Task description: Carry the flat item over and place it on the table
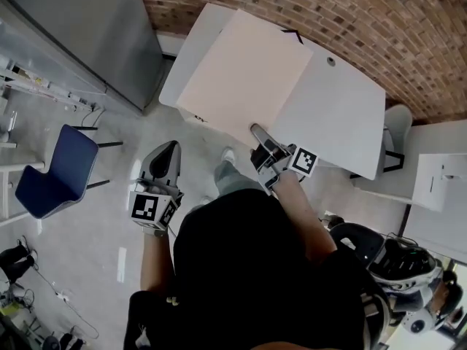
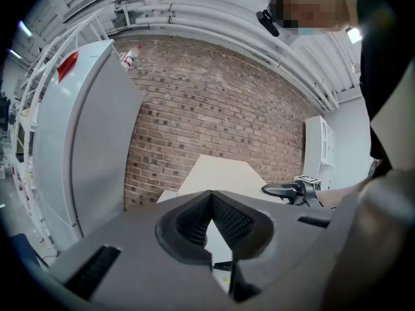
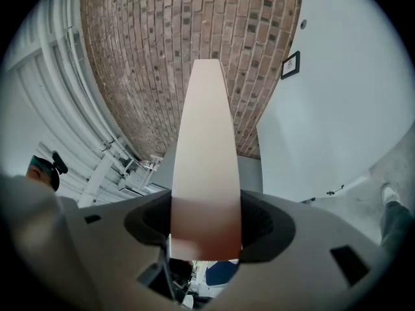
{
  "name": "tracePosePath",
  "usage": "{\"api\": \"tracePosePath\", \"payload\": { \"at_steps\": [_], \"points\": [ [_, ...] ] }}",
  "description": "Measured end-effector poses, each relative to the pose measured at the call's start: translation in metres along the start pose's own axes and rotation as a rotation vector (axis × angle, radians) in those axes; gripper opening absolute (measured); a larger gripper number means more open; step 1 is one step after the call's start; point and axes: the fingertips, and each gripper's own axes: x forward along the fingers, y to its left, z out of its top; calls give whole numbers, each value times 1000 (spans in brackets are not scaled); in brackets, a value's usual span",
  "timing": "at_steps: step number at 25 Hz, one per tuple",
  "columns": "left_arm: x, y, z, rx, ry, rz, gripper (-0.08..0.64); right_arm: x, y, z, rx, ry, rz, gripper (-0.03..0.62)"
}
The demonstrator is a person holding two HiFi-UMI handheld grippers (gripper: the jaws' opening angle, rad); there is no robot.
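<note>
A large flat beige board lies tilted over the left part of the white table, its near edge sticking out past the table's front. My right gripper is shut on that near edge. In the right gripper view the board runs out from between the jaws of the right gripper. My left gripper hangs to the left over the floor, apart from the board, its jaws meeting with nothing in them. The left gripper view also catches the board and the right gripper.
A tall grey cabinet stands left of the table against the brick wall. A blue chair sits on the floor at the left. A second white table is at the right, with a black bag below it.
</note>
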Motion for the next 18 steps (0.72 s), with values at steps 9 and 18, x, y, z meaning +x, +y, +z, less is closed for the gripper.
{"api": "tracePosePath", "payload": {
  "at_steps": [9, 18],
  "points": [
    [106, 17, 25, 11, 26, 51, 3, 43, -36, 85, 18, 54, -15, 285],
    [159, 29, 23, 9, 64, 79, 3, 74, -79, 130, 43, 98, -64, 285]
  ]
}}
